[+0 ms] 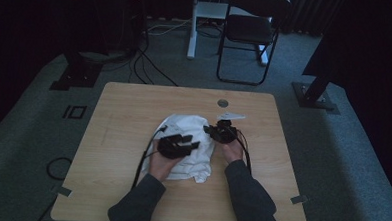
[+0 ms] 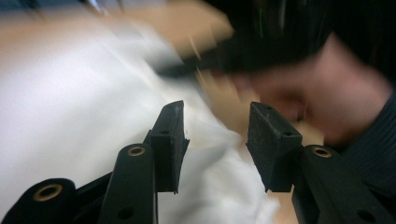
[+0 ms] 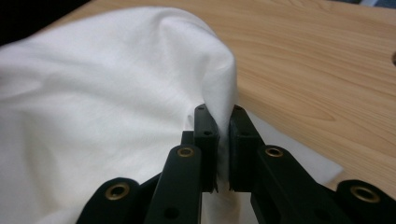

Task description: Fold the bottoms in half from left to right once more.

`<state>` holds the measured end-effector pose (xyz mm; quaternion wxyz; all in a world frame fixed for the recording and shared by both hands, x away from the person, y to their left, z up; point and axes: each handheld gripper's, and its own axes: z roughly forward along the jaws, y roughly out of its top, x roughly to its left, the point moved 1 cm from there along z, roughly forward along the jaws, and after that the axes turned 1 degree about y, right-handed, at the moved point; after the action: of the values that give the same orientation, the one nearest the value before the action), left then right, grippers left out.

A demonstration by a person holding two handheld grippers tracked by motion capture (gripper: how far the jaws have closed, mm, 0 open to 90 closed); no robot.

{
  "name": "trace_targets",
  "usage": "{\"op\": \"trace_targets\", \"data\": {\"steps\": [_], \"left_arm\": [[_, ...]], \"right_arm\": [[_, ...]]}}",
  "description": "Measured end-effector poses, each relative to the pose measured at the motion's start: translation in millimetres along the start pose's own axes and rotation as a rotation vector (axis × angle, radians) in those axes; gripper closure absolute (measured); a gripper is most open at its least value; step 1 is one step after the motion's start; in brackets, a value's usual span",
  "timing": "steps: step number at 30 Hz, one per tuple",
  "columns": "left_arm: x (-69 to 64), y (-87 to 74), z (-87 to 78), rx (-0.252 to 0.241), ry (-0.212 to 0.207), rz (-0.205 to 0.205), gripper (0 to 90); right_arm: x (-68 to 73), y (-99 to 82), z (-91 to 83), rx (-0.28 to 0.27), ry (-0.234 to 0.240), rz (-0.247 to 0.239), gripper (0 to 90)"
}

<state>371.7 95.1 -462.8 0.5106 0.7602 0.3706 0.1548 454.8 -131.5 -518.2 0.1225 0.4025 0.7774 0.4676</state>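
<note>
The high view is dim and slightly soft: the room beyond the pale wooden table [image 1: 134, 108] sinks into near black, and the crumpled white cloth [image 1: 188, 127] is the brightest patch. The left gripper view is heavily smeared by motion blur, so the cloth [image 2: 70, 107] and the other hand [image 2: 322, 102] lose their edges, while the black pads [image 2: 170, 140] stay sharp. The right gripper view is evenly lit and clear, with soft shadows in the cloth's folds [image 3: 116, 107].

Light wooden table [image 1: 134, 108], round grommet hole [image 1: 223, 102] near far edge, crumpled white cloth [image 1: 185, 127] lying mid-table
</note>
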Motion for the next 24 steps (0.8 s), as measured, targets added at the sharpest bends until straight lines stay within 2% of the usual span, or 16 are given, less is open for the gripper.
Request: {"op": "trace_targets", "data": {"steps": [1, 3, 6, 7, 9, 10, 11, 16, 20, 24], "left_arm": [[8.6, 7.3, -9.6, -0.026, 0.051, 0.005, 58.3], [29.2, 15.9, -18.8, -0.012, 0.143, 0.014, 65.1], [57.8, 9.7, -10.2, 0.083, 0.177, -0.011, 74.2], [63.0, 3.8, -4.4, 0.118, 0.165, -0.01, 74.5], [66.6, -10.7, 8.1, 0.183, 0.105, -0.009, 75.5], [65.6, -18.8, 13.9, 0.198, 0.086, 0.005, 76.1], [65.2, -23.9, 17.4, 0.202, 0.079, -0.002, 77.0], [69.1, -39.8, 30.1, 0.227, 0.067, -0.058, 78.0], [69.1, -45.4, 33.1, 0.242, 0.086, -0.053, 79.0], [68.3, -48.3, 34.0, 0.241, 0.099, -0.053, 79.4]], "right_arm": [[-1.3, -0.9, 1.0, 0.004, -0.002, 0.003, 84.0], [-3.4, -2.7, 2.3, 0.001, 0.005, 0.011, 83.5], [-4.6, -3.9, 4.8, 0.005, 0.006, 0.008, 83.1], [-4.8, -4.2, 5.8, 0.004, 0.005, 0.007, 83.1], [-5.3, -4.7, 7.5, 0.007, 0.002, 0.004, 82.9], [-5.6, -5.0, 8.2, 0.009, 0.001, 0.006, 82.9], [-6.0, -5.5, 9.0, 0.012, 0.0, 0.005, 82.8], [-7.8, -7.6, 9.2, 0.03, -0.014, 0.003, 80.3], [-7.6, -6.4, 5.3, 0.025, -0.017, -0.006, 75.1], [-5.6, -4.5, -0.9, 0.021, -0.031, -0.015, 64.2]]}}
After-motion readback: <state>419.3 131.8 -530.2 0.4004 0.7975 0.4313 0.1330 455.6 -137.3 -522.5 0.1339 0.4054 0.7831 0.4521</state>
